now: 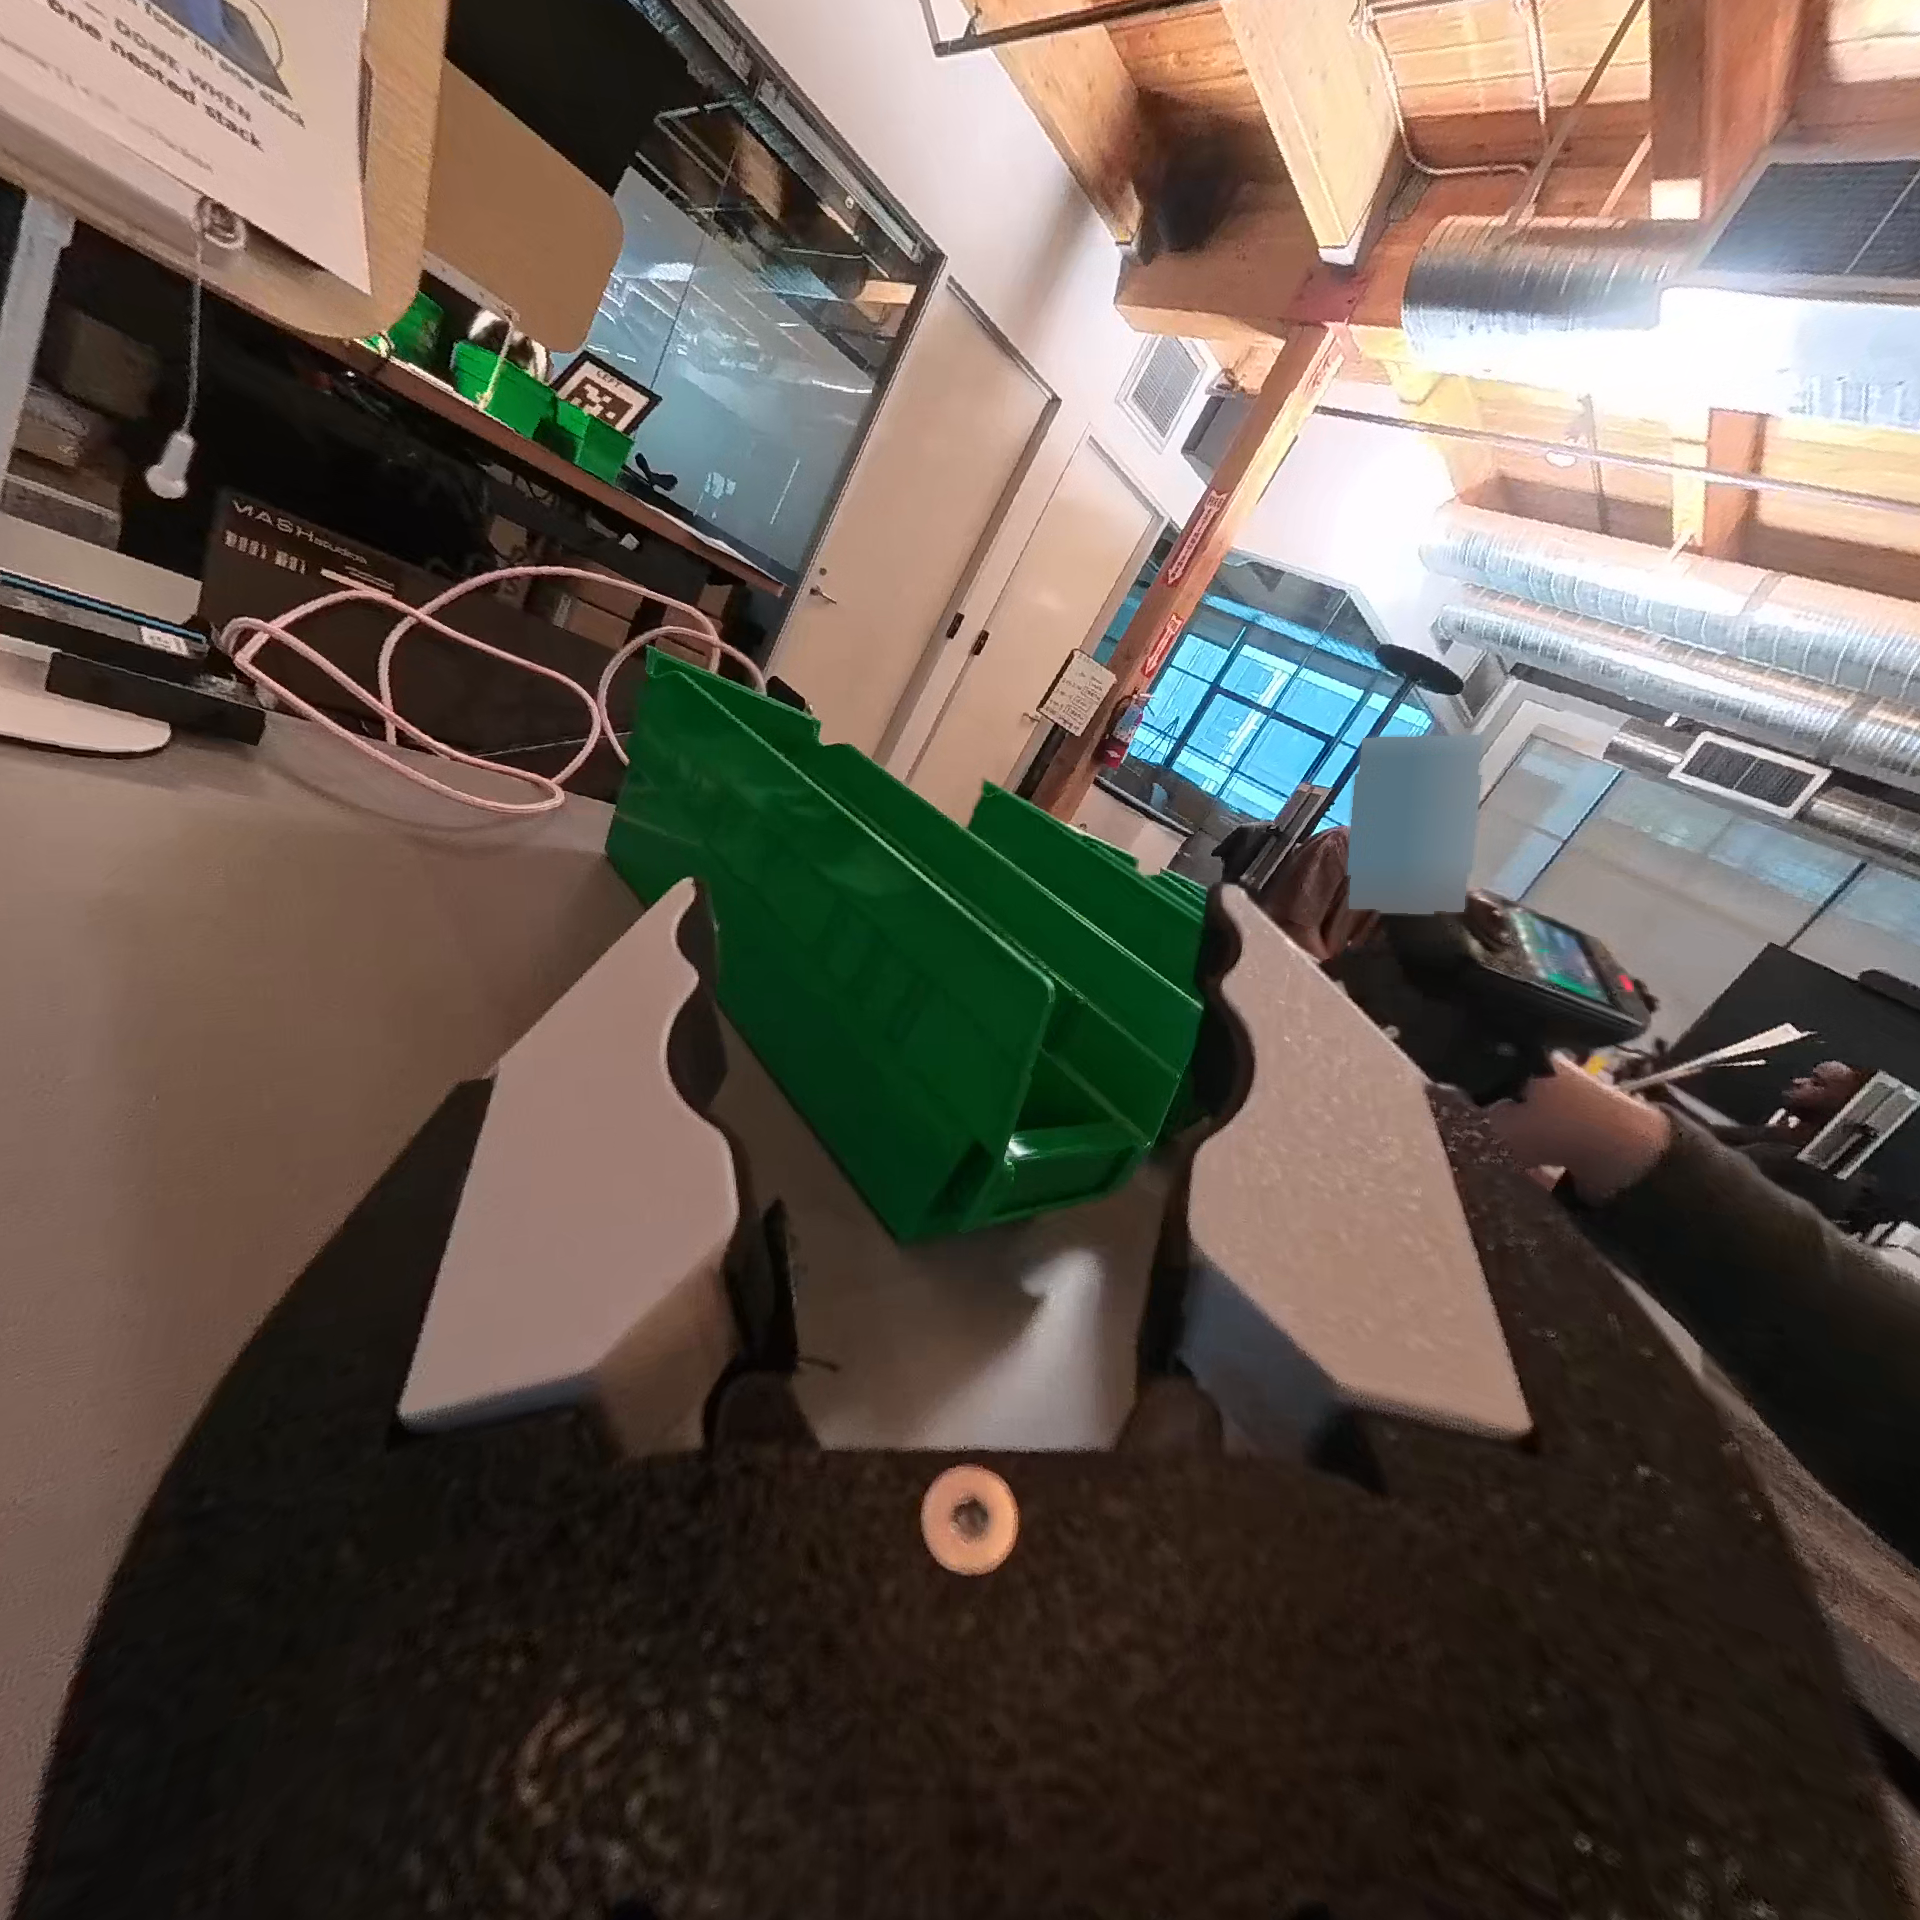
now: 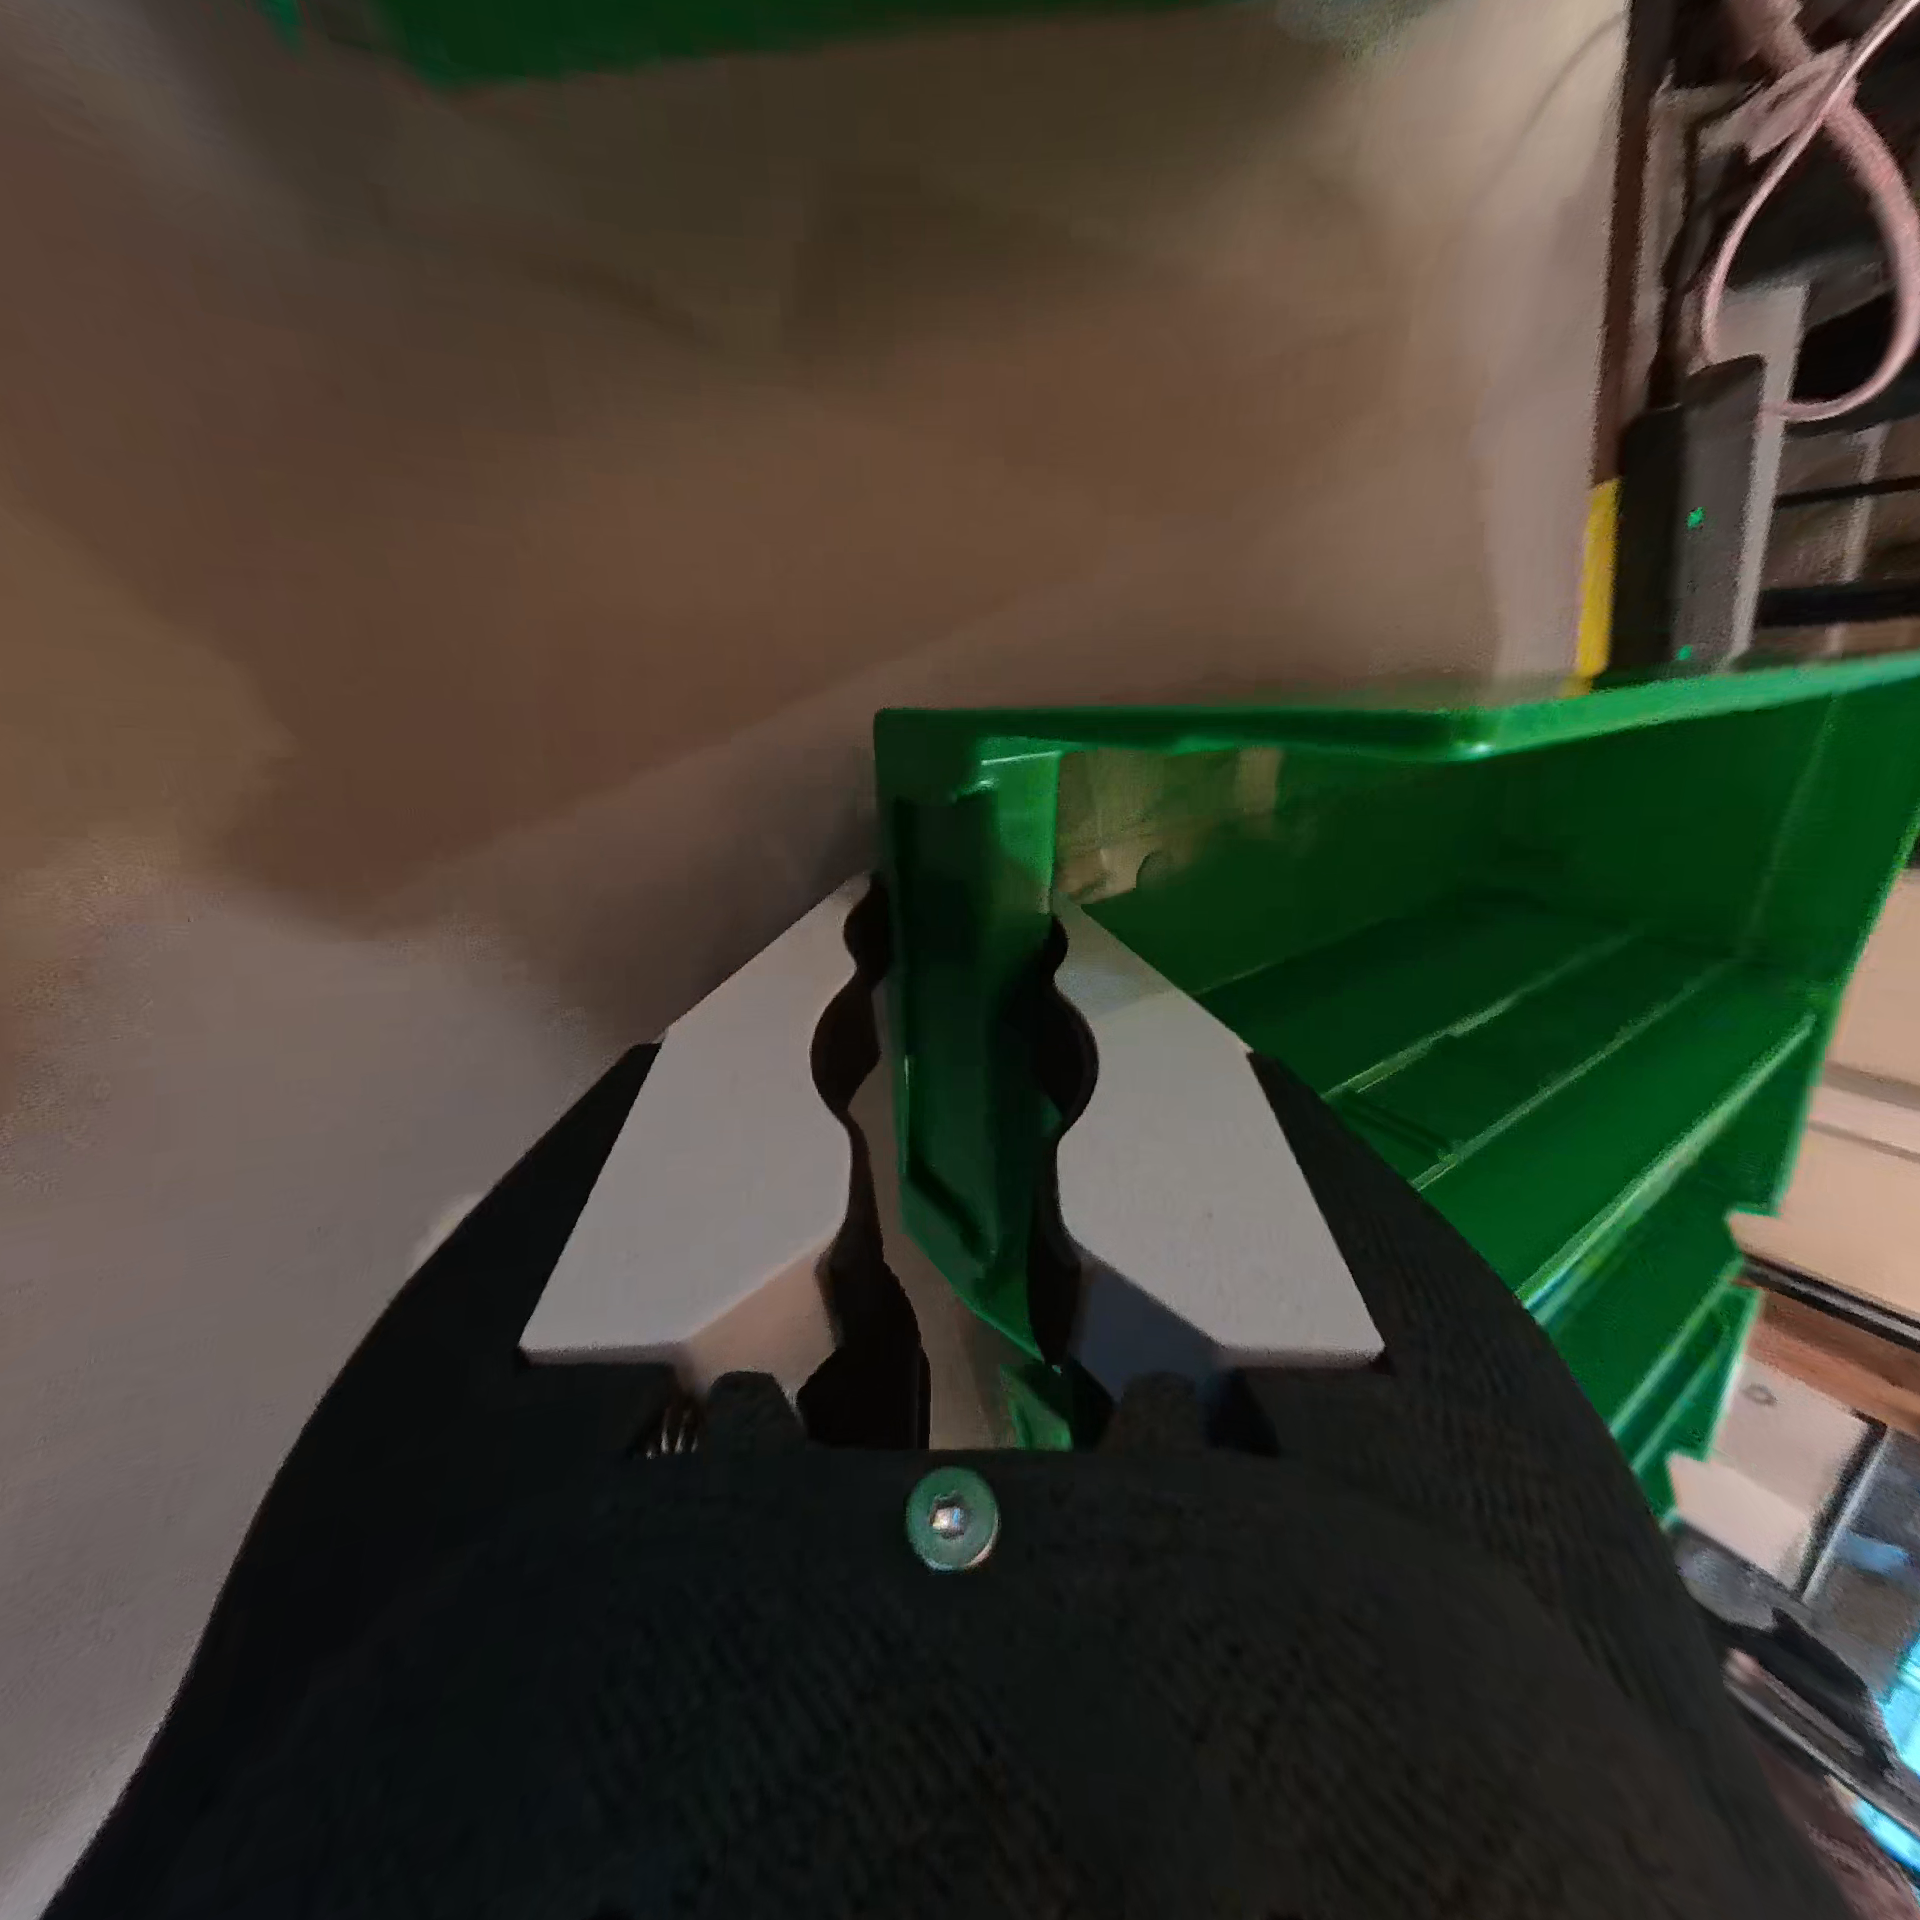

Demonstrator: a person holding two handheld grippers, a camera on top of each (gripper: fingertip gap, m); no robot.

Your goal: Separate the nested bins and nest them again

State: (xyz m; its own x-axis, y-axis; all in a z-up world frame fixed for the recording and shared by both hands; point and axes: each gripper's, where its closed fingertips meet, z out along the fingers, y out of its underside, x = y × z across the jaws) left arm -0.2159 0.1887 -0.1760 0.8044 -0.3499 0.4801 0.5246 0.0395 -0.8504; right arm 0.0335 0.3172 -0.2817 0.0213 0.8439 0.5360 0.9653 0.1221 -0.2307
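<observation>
In the left wrist view, long green bins (image 1: 862,966) lie on the grey table (image 1: 260,987), and a further green bin (image 1: 1070,852) sits just behind them. My left gripper (image 1: 954,899) is open and empty, with its fingertips on either side of the near end of the bins and not touching them. In the right wrist view, my right gripper (image 2: 966,914) is shut on the end wall of a green bin (image 2: 1507,987). It holds this bin tipped on its side, with the open inside facing the camera. Another green bin (image 2: 727,31) shows blurred at the top edge.
A pink cable (image 1: 468,707) loops on the table behind the bins, beside a black box (image 1: 156,696). At the right, a person's hand (image 1: 1590,1132) holds a black device (image 1: 1538,977). More green bins (image 1: 520,395) sit on a far table. A cable (image 2: 1818,260) hangs past the table's edge.
</observation>
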